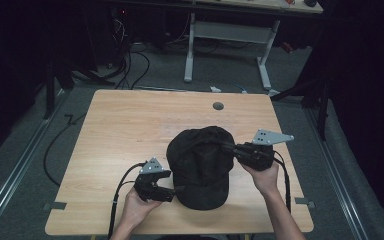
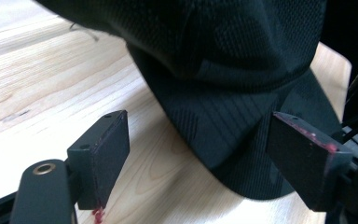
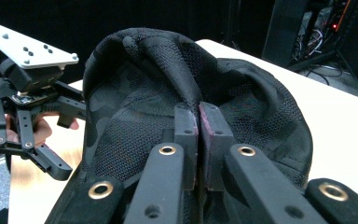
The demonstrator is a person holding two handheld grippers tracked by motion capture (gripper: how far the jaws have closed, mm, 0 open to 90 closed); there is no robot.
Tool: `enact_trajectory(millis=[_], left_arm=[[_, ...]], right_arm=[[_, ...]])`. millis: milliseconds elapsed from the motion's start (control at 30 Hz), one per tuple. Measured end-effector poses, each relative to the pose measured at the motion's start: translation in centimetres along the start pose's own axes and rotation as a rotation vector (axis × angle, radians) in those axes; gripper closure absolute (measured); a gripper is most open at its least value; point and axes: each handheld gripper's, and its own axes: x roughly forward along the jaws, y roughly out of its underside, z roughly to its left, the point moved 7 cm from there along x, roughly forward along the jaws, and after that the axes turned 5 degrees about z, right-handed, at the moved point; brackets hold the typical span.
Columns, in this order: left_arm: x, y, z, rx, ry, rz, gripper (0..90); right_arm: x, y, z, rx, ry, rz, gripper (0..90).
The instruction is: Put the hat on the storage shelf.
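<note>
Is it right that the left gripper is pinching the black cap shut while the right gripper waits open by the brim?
No, you have the sides swapped. The right gripper is the one shut on the black cap, as the right gripper view shows: its jaws are pressed together on a fold of fabric. The left gripper waits open by the brim, jaws wide apart in the left gripper view.

No readable text or label, as far as visible.

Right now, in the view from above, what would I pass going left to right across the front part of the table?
Left gripper in the person's left hand → black cap → right gripper, shut on the cap's crown, in the right hand.
</note>
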Motion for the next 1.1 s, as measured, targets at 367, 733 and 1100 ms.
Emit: enact_trajectory(millis=[367, 733, 1100], left_arm=[[0.0, -0.3, -0.2, -0.039, 0.048, 0.016, 22.8], [-0.4, 0.0, -1.0, -0.039, 0.101, 0.048, 42.0], [-0.7, 0.2, -1.4, -0.035, 0.122, 0.079, 58.3]], right_arm=[[0.3, -0.4, 0.6, -0.013, -0.042, -0.020, 86.9], [0.6, -0.7, 1.0, -0.028, -0.056, -0.036, 86.9], [0.7, -1.0, 0.8, -0.060, -0.001, -0.028, 86.6]])
